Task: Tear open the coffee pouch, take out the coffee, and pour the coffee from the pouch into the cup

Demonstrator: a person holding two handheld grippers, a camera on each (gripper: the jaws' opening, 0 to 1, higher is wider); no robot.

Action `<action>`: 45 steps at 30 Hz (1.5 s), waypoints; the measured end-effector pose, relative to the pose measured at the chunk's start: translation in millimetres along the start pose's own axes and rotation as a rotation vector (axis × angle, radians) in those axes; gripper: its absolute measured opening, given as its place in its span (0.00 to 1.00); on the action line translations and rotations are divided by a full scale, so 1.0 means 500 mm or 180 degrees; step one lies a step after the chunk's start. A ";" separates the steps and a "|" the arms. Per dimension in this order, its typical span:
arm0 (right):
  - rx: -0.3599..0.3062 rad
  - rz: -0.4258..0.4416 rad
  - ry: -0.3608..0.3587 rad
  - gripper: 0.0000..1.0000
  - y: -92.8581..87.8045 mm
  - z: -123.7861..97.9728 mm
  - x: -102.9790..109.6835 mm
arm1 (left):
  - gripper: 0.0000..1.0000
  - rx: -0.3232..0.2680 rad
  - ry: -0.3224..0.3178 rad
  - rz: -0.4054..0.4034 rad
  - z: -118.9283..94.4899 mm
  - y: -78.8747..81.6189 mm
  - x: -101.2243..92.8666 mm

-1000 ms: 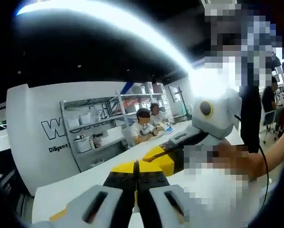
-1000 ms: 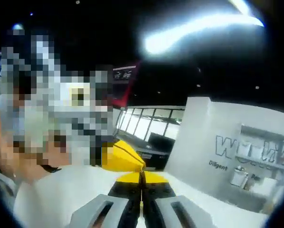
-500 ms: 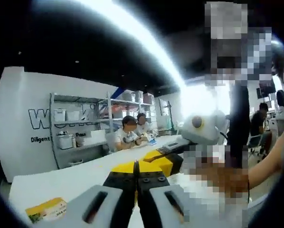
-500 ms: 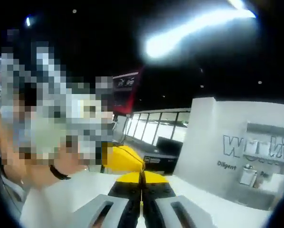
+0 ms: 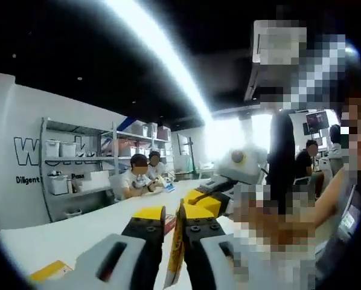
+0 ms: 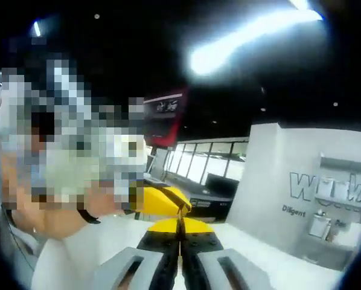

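Note:
A thin yellow coffee pouch (image 5: 174,257) stands edge-on between the jaws of my left gripper (image 5: 173,212), which are slightly parted around it. Just beyond, my right gripper (image 5: 197,197) comes in from the right with its yellow-tipped jaws. In the right gripper view, my right gripper (image 6: 180,225) is shut, with a thin yellow edge of the pouch (image 6: 180,263) pinched between its jaws. The left gripper (image 6: 166,203) meets it from the left, held by a person's hand. Both grippers are raised above the white table (image 5: 60,238). No cup is visible.
A yellow packet (image 5: 47,272) lies on the table at the lower left. Two people (image 5: 139,176) sit at the table's far side, and another person (image 5: 307,163) sits at the right. Shelves with white boxes (image 5: 66,178) line the white wall.
My left gripper's jaws have parted, and the pouch's yellow face now shows between them. The left view has swung right; the right gripper stays shut on the pouch.

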State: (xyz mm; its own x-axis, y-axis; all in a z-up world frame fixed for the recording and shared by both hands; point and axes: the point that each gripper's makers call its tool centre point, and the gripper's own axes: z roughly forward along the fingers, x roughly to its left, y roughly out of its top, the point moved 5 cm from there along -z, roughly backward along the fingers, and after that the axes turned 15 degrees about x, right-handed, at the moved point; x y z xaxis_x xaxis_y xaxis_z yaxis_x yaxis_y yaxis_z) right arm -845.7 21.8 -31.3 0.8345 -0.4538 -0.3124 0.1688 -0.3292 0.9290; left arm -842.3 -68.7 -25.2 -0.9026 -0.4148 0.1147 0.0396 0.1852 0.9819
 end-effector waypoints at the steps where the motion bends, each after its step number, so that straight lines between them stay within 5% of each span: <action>1: 0.0023 -0.0019 0.0018 0.00 0.000 0.000 0.003 | 0.14 -0.0031 -0.0039 0.0052 -0.003 0.004 -0.005; 12: 0.0279 -0.0291 0.0509 0.00 -0.013 -0.002 0.047 | 0.06 0.0370 -0.0578 0.0536 -0.016 -0.024 -0.048; 19: 0.0331 -0.0291 0.0726 0.00 -0.019 -0.007 0.071 | 0.03 0.0485 -0.0613 0.0627 -0.028 -0.031 -0.034; 28: 0.0086 -0.0218 0.1022 0.03 -0.012 -0.028 0.070 | 0.02 0.0448 -0.0498 0.0647 -0.055 0.014 0.000; 45: 0.0209 -0.0072 0.0981 0.02 -0.022 -0.012 0.061 | 0.02 0.0461 -0.0464 0.0606 -0.073 0.022 0.035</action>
State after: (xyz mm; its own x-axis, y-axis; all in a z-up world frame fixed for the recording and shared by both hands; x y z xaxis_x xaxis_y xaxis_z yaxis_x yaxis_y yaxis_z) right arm -819.0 16.5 -49.7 0.9523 -0.1767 -0.2490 0.1635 -0.3936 0.9046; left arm -841.9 -106.4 -6.7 -0.9374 -0.2296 0.2619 0.1623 0.3773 0.9117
